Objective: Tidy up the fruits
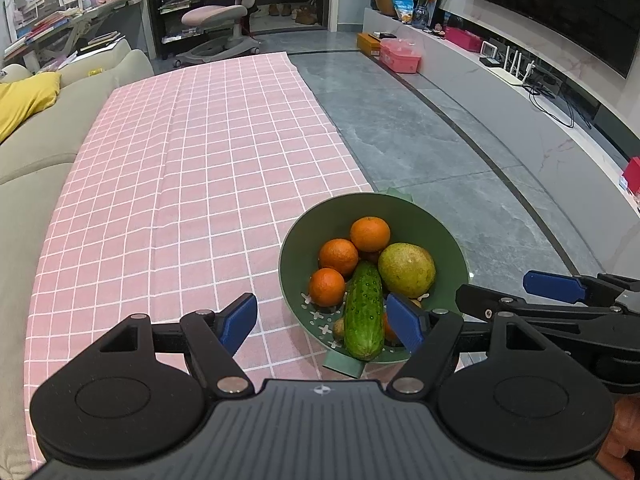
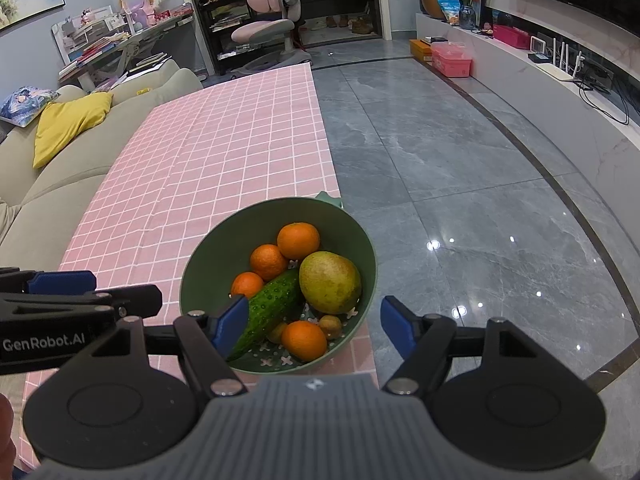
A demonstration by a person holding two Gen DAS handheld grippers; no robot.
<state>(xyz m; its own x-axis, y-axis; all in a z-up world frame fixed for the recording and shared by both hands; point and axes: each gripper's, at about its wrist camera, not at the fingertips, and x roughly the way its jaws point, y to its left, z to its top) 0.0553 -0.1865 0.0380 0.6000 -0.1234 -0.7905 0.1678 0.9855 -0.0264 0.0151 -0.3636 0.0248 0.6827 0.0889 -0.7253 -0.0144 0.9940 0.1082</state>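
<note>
While the round green plastic bowl (image 2: 192,280) holds the bumpy green cucumber (image 2: 272,308), both grippers — left (image 1: 322,322), right (image 2: 312,326) — hang near it, released.

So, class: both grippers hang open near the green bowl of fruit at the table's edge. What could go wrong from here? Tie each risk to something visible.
1. The bowl sits at the table edge beside the floor; a nudge from the right gripper might tip it off.
2. The cucumber leans over the rim; pulling it may roll the oranges.
3. The left gripper is close to the right one; they might collide.
</note>
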